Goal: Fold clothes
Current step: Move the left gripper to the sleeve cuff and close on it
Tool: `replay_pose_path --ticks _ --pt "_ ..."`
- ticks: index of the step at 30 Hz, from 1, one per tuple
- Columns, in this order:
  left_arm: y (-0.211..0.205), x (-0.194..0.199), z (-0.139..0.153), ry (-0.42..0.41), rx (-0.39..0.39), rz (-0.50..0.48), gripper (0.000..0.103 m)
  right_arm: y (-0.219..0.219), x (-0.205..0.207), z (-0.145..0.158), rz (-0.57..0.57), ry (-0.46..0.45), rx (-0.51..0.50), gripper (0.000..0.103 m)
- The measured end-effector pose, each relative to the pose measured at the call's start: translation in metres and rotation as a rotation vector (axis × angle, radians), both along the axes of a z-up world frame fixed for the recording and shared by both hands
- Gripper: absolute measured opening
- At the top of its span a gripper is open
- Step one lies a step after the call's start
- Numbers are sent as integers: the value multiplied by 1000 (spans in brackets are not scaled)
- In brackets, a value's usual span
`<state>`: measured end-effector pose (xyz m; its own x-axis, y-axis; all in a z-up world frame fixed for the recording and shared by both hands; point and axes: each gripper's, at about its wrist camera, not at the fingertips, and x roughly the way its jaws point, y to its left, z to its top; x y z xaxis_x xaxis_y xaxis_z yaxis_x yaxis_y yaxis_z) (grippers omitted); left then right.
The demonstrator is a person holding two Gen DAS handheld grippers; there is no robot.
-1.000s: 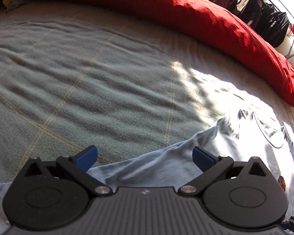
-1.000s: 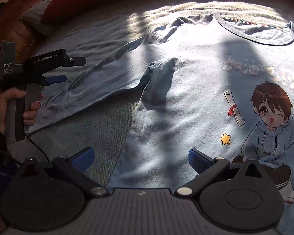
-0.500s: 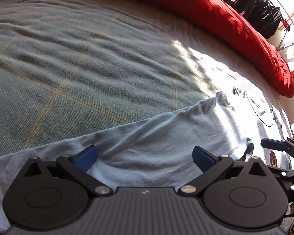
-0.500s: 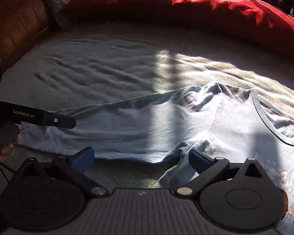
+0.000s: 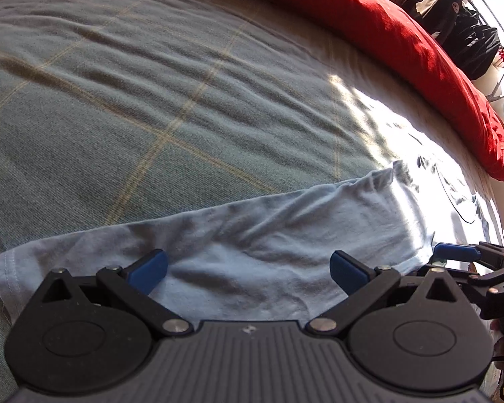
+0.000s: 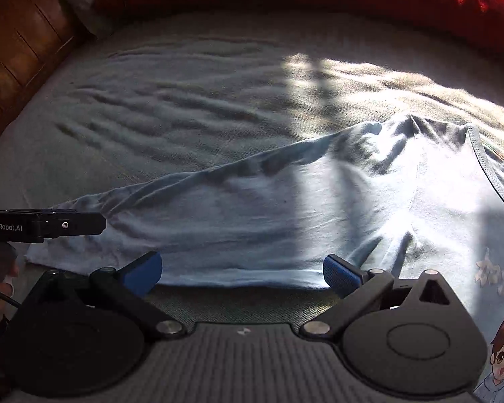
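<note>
Both claws dropped toward the sleeve point(image 5: 268, 235) (now stretched out flat).

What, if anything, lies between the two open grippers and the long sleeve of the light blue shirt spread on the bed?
Nothing visible. The left gripper hangs open over the light blue cotton sleeve near its cuff; the right gripper is open at the sleeve's near edge by the armpit. Only the grey-green checked bedspread lies around the sleeve.

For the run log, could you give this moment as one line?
left tongs: open, over sleeve | right tongs: open
</note>
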<state>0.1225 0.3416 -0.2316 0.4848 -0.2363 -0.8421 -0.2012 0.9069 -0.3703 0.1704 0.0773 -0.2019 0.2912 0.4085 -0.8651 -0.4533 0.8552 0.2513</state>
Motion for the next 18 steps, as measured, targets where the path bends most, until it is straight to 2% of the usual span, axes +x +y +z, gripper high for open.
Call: replay_pose_path --ticks 3,5,9,12,14,16,18 --pt "-1 -5 -4 -25 6 2 102 9 -8 2 43 -21 -3 103" --pt "-1 -10 4 -47 34 0 102 14 -16 2 70 -24 -15 103" --pt "16 -28 1 -50 49 80 102 17 -31 -2 72 31 2 103" --pt "36 -33 -9 -44 -30 134 102 20 -41 -4 73 53 10 103" --pt "43 -32 -1 -34 -58 138 102 21 -47 -5 79 66 9 103" --pt "45 -39 10 -33 -14 139 101 23 -51 -3 91 71 13 103" --pt "50 -52 18 -33 -4 151 101 25 -55 0 101 78 18 103"
